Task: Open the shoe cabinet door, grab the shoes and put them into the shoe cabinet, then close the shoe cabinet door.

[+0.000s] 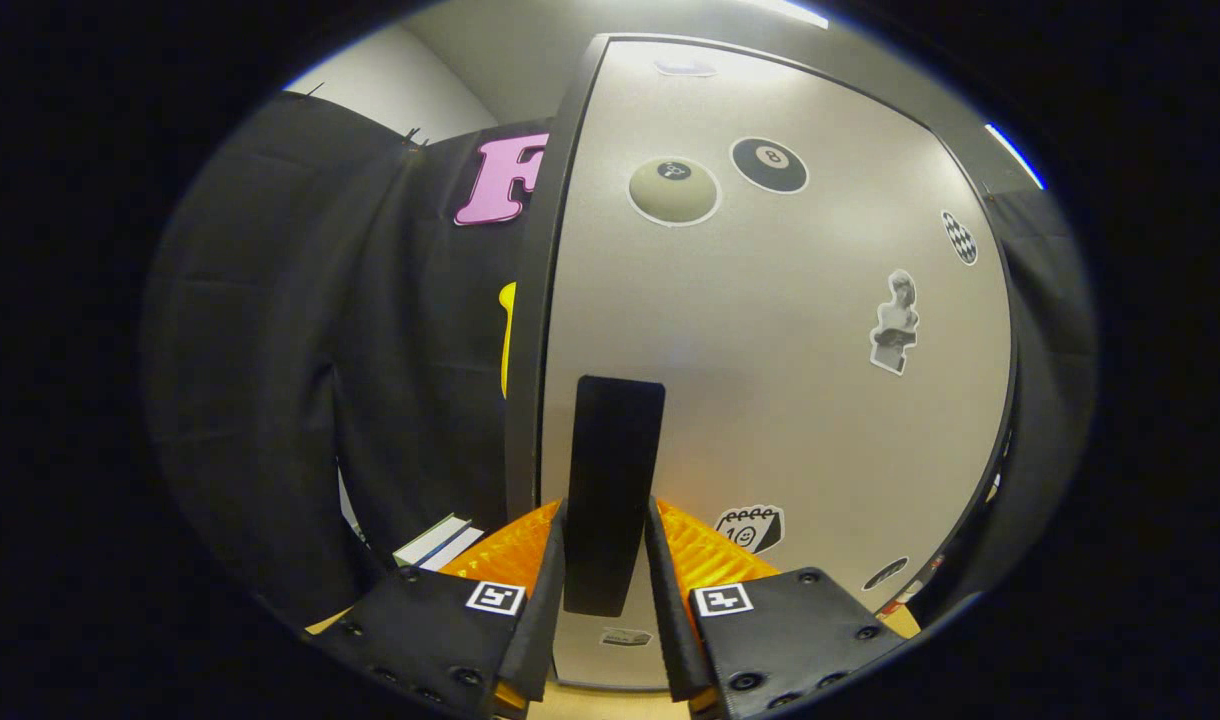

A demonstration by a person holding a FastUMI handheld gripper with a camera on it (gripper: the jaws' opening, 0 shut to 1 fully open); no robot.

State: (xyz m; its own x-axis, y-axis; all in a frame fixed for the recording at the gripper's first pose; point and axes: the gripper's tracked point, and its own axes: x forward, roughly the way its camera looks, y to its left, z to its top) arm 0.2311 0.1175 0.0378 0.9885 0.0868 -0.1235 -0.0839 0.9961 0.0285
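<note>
We see the gripper [607, 560] pinching the black vertical bar handle [613, 480] on the pale grey, sticker-covered shoe cabinet door [770, 400], one finger on either side of it. The door appears closed or barely ajar. We judge opening, loading shoes and closing all remain.

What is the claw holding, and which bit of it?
The claw grips the black handle on the cabinet door, with a finger pressed on each side of its lower part.
</note>
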